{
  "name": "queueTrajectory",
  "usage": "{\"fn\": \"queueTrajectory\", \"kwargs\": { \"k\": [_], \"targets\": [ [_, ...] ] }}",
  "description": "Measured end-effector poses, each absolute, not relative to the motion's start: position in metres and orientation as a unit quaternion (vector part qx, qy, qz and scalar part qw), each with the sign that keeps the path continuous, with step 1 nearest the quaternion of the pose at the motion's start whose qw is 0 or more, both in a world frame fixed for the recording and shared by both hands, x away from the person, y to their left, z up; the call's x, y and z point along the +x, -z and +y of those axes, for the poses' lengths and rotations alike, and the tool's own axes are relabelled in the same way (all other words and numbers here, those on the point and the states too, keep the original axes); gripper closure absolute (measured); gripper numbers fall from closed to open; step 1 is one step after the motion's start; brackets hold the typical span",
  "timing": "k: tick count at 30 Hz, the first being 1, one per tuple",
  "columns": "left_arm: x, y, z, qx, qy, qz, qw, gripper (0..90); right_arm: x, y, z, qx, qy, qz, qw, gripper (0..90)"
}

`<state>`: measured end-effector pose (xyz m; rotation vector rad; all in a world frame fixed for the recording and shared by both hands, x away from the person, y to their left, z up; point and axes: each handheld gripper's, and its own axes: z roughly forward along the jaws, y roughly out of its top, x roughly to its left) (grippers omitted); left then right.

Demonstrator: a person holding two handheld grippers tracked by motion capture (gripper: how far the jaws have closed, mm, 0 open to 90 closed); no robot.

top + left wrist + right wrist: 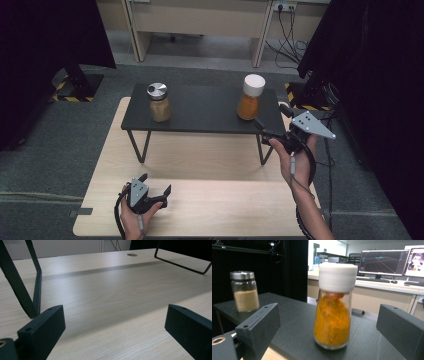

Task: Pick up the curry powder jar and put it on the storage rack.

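Right claw (pixel 264 131) spread wide and empty, aimed at the orange spice jar (pixel 249 98), which stands upright near the right end of the low black shelf (pixel 200 107) on the table (pixel 200 200); in the right gripper view the jar (pixel 333 312) sits between the two black jaws but apart from both. Left claw (pixel 156 192) likewise wide open and holding nothing, resting low over the near left part of the table, its view looking along the bare wood under the shelf's wire legs (pixel 30 287). Likely risks, as judged from this pose: a jaw nudging the tall, narrow jar before closing could tip it or slide it on the smooth shelf top toward the right edge; a grip on the broad white cap (pixel 337 277) rather than the glass could slip or loosen it. Materials: clear glass body, rounded and slightly tapered, filled with orange powder; matte white cylindrical cap. Second jar (pixel 159 102) at the far left of the shelf, squat glass with a brushed metal lid and tan powder. Table of pale wood grain.
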<state>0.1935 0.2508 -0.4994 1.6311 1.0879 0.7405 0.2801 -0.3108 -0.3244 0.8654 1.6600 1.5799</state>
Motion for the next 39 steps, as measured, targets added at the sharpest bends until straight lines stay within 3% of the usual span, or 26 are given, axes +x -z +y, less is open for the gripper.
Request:
{"fn": "queueTrajectory", "kwargs": {
  "k": [18, 39],
  "targets": [
    [0.193, 0.5, 0.251, 0.673, -0.308, 0.449, 0.501, 2.3, 0.256, 0.352, -0.319, 0.336, -0.601, 0.646, 0.33, 5.5],
    [0.192, 0.501, 0.251, 0.671, -0.31, 0.449, 0.502, 2.3, 0.231, 0.436, -0.327, 0.377, -0.575, 0.664, 0.293, 5.0]
  ]
}}
